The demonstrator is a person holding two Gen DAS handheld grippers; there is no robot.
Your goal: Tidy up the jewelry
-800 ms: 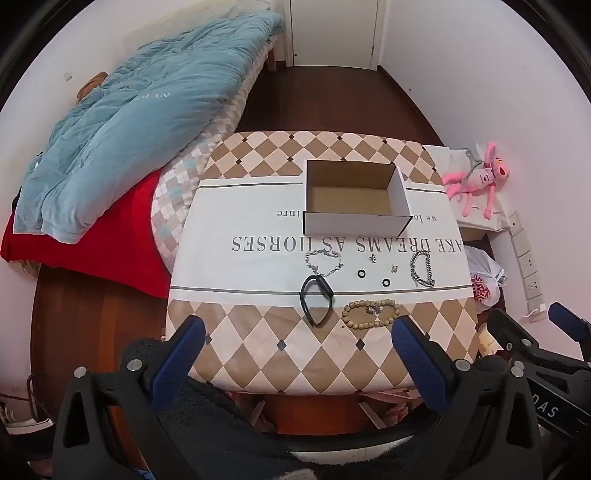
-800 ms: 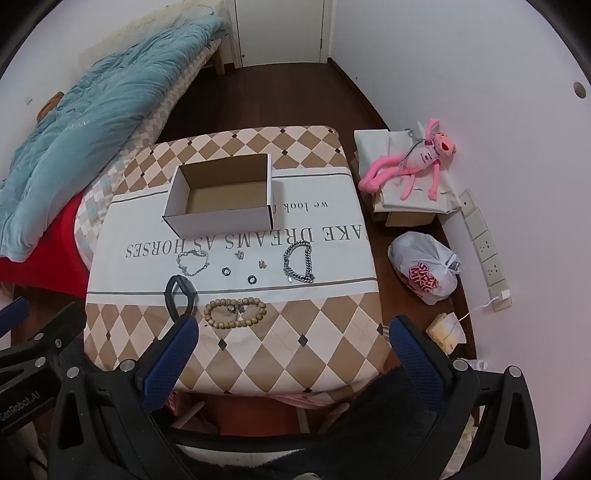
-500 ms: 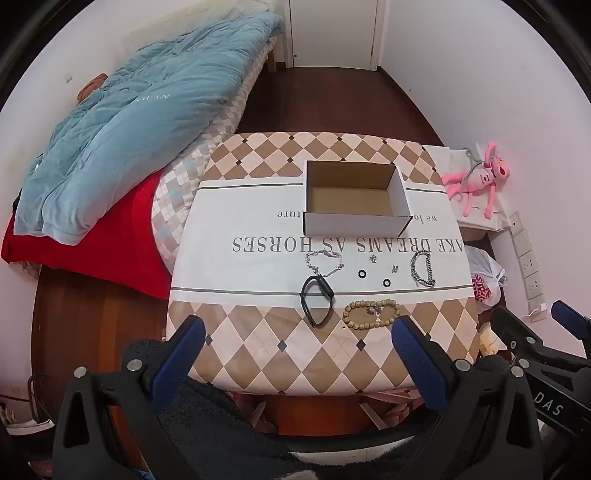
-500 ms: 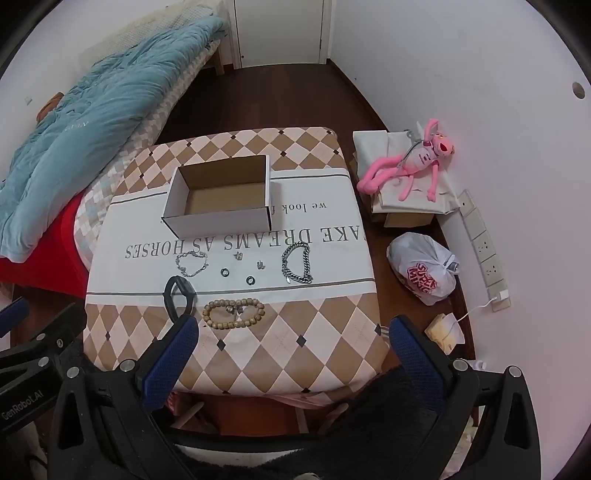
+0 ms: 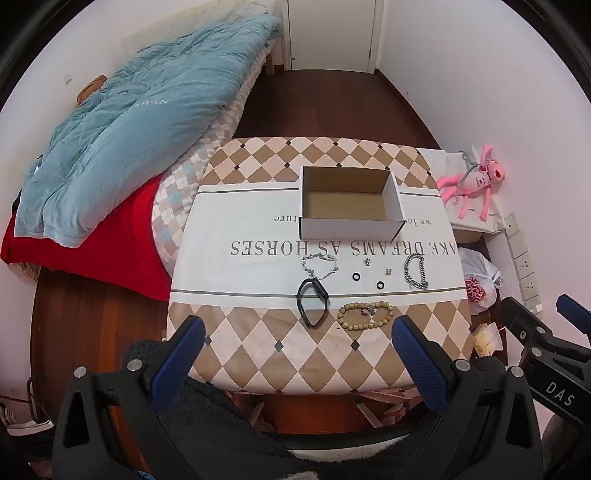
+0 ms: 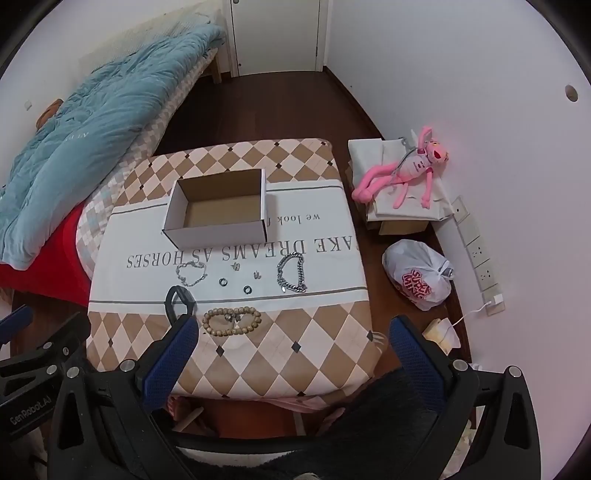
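An open, empty cardboard box [image 5: 349, 203] [image 6: 218, 208] stands at the middle of the checked table. In front of it lie a thin silver bracelet [image 5: 319, 265] [image 6: 191, 274], two small black rings [image 5: 356, 276] [image 6: 223, 282], two small earrings [image 5: 366, 261], a heavy silver chain bracelet [image 5: 415, 271] [image 6: 291, 272], a black band [image 5: 313, 301] [image 6: 180, 300] and a wooden bead bracelet [image 5: 365, 315] [image 6: 231, 320]. My left gripper [image 5: 295, 360] is open and empty, held above the table's near edge. My right gripper [image 6: 291, 360] is open and empty, to the right of the left one.
A bed with a blue quilt [image 5: 122, 140] and red sheet stands left of the table. A pink plush toy [image 6: 410, 170] on white bags, a white plastic bag [image 6: 417, 275] and wall sockets lie on the right by the wall. A closed door [image 5: 332, 33] is at the far end.
Both grippers have drifted slightly; the view shifts a little. The jewelry and the box have not moved.
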